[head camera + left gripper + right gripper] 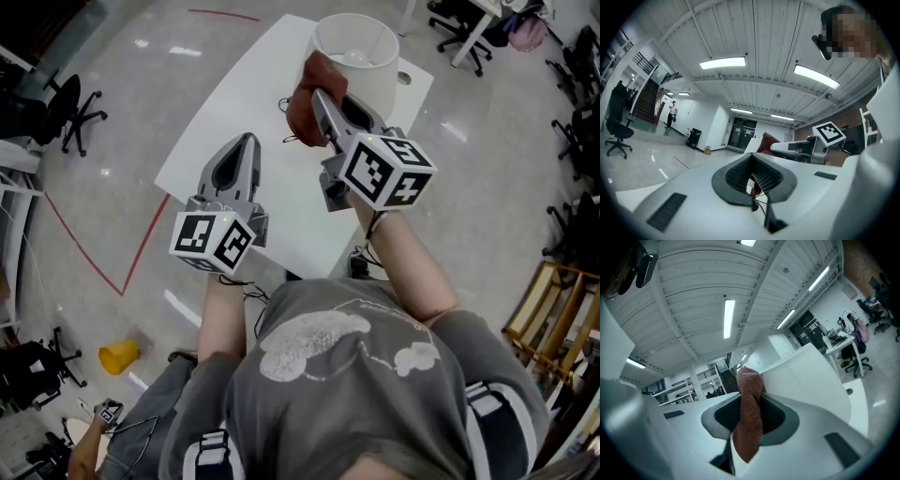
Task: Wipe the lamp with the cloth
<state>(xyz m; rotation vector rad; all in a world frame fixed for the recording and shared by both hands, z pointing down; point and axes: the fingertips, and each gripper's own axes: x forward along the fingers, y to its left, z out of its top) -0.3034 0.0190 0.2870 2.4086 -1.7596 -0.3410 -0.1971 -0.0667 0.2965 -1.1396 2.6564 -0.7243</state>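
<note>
A lamp with a white drum shade (354, 52) stands at the far end of the white table (234, 112). A red-brown cloth (302, 101) is pressed against the shade's left side, and my right gripper (321, 101) is shut on it. In the right gripper view the cloth (749, 413) hangs between the jaws, with the shade's white wall (806, 376) just behind. My left gripper (247, 142) hovers over the table to the left and nearer me, shut and holding nothing. In the left gripper view the pads (759, 174) meet, with the cloth (768, 142) ahead.
A thin dark cable (284, 103) lies on the table beside the cloth, and a small round object (404, 78) sits right of the lamp. Office chairs (70, 112) stand on the floor around the table. A yellow cup (118, 355) and red tape lines (141, 248) are at the left.
</note>
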